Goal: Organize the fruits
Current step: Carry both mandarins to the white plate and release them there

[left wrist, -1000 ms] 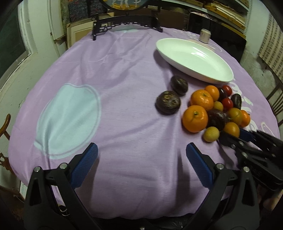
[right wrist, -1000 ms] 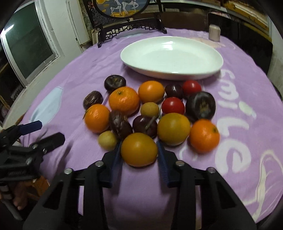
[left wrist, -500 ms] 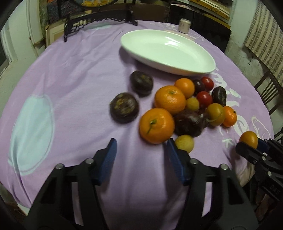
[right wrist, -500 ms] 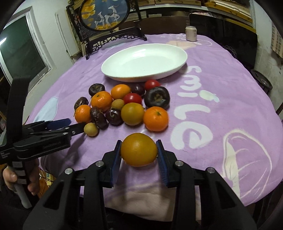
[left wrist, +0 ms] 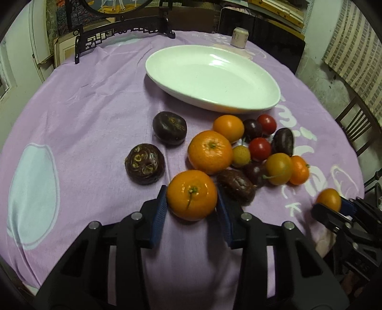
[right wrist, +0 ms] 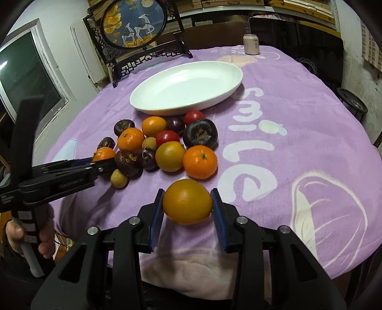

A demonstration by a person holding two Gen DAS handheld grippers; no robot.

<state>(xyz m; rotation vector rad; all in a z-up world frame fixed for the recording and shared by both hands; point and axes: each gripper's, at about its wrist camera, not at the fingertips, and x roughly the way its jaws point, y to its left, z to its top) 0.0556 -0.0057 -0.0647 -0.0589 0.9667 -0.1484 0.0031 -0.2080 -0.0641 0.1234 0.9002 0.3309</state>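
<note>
From the left wrist view, the left hand-held gripper (left wrist: 192,205) pinched a mandarin (left wrist: 191,195) between its blue pads (left wrist: 159,209), the fruit's stem end facing up and toward the camera. Just ahead of it lay the fruit pile (left wrist: 250,147), with two dark passion fruits (left wrist: 145,163) ahead and to its left, slightly apart from the rest. Beyond the pile sat the white oval dish (left wrist: 267,100), its long axis slanting from far left to near right. Only this view showed the small lidded jar (left wrist: 239,37) so close behind the dish, and the right hand-held gripper (left wrist: 334,209) low at the right edge with an orange fruit (left wrist: 328,199) in its tips.

From the right wrist view, the right hand-held gripper (right wrist: 188,207) was clamped on a smooth yellow-orange fruit (right wrist: 187,201), held above the purple cloth of the counter (right wrist: 298,133), short of the pile. The dish (right wrist: 152,107) lay beyond, long axis running from near left to far right. This view alone showed the person's hand (right wrist: 26,236) on the left gripper's handle, a small yellow fruit (right wrist: 118,178) just under that gripper's fingers (right wrist: 102,168), and a round painted screen (right wrist: 133,22) at the far edge.
</note>
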